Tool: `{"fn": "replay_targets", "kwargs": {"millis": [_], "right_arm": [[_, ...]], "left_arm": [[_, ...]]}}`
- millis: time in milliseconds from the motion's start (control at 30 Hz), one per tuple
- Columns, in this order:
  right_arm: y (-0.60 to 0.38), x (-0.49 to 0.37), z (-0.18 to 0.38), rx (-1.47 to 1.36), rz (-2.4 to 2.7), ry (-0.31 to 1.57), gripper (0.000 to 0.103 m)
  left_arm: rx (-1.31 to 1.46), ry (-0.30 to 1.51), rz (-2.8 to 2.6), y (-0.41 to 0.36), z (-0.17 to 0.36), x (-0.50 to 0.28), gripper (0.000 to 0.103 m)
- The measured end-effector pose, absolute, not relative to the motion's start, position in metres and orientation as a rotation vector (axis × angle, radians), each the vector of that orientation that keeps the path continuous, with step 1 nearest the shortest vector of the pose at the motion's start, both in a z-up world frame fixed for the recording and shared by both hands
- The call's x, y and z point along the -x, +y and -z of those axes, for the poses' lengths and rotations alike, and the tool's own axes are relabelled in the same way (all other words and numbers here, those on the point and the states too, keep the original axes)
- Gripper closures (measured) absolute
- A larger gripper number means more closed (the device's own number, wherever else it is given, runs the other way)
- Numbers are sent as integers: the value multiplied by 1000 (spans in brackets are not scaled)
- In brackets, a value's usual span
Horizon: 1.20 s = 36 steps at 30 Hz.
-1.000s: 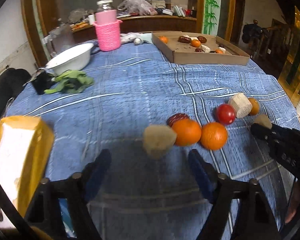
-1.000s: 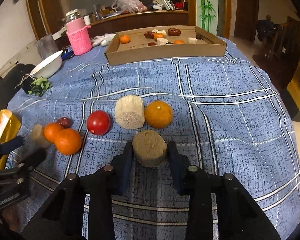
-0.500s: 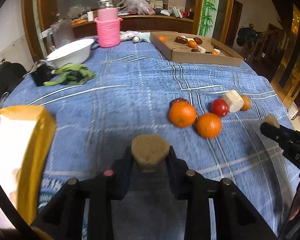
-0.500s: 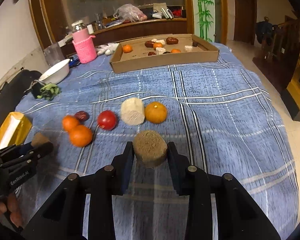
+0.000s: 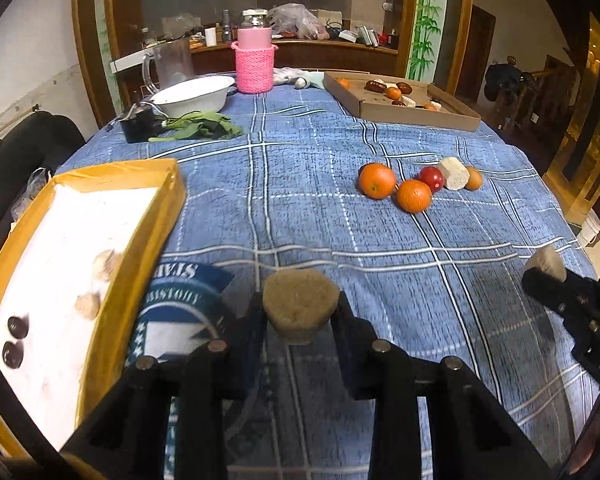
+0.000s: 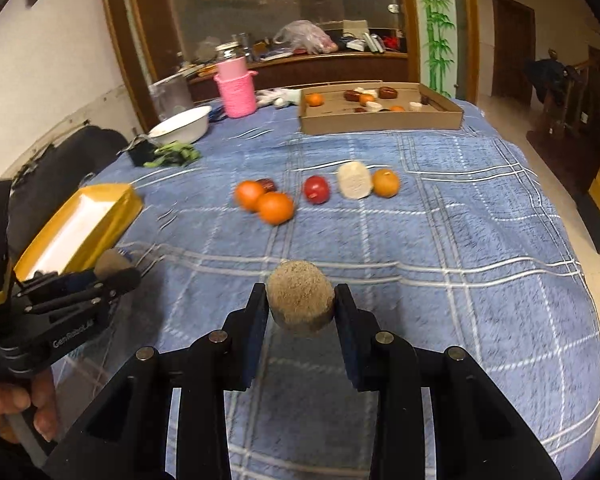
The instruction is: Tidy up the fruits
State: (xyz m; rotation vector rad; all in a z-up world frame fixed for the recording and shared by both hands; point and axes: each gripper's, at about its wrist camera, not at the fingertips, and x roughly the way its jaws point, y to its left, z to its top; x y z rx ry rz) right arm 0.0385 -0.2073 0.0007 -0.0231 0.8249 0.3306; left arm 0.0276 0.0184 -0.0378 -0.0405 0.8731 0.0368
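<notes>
blue checked tablecloth [image 5: 300, 168] under loose oranges [image 5: 377, 180], yellow tray [image 5: 168, 184], cardboard box [image 5: 416, 117], white bowl [image 5: 192, 96]

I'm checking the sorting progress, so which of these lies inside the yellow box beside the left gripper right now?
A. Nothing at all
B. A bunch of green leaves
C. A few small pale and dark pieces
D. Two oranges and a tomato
C: in the left wrist view the yellow box holds two dark pieces and two pale pieces on its white floor.
</notes>
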Motion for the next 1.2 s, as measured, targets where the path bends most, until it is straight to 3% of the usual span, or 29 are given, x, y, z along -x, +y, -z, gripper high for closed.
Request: {"fn": "replay_targets", "kwargs": {"millis": [1200], "right_arm": [[-171,-1,-19,41,-419,762,71]], "left_arm": [[68,842,-85,39,21,9,68]]}}
